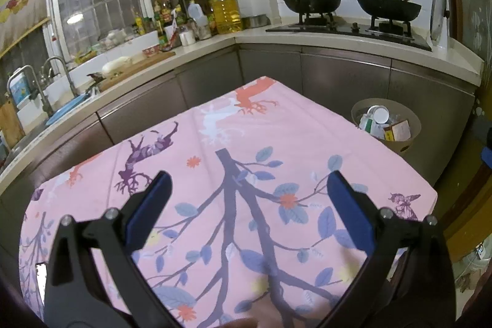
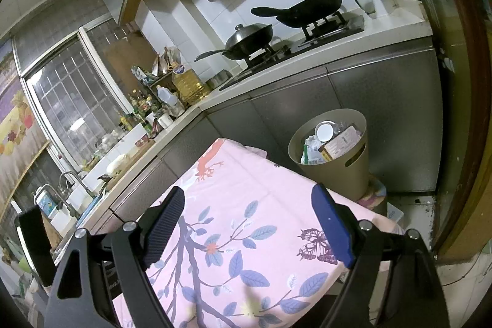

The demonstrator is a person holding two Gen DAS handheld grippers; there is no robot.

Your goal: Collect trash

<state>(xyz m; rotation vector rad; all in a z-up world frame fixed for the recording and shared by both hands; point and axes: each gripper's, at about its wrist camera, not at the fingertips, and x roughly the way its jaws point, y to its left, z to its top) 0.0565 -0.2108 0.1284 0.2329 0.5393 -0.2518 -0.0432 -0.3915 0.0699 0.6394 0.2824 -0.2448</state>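
Left gripper (image 1: pixel 247 183) hovers over the pink floral tablecloth (image 1: pixel 215 143), jaws spread wide, nothing between them. Right gripper (image 2: pixel 247 200) hangs above the same cloth nearer the bin, jaws also spread and empty. Beige trash bin (image 2: pixel 333 171) stands on the floor just off the table's far corner, against the grey cabinets (image 2: pixel 384 112), filled with trash (image 2: pixel 333 139): boxes, a white round lid, packaging. No trash visible on the cloth.
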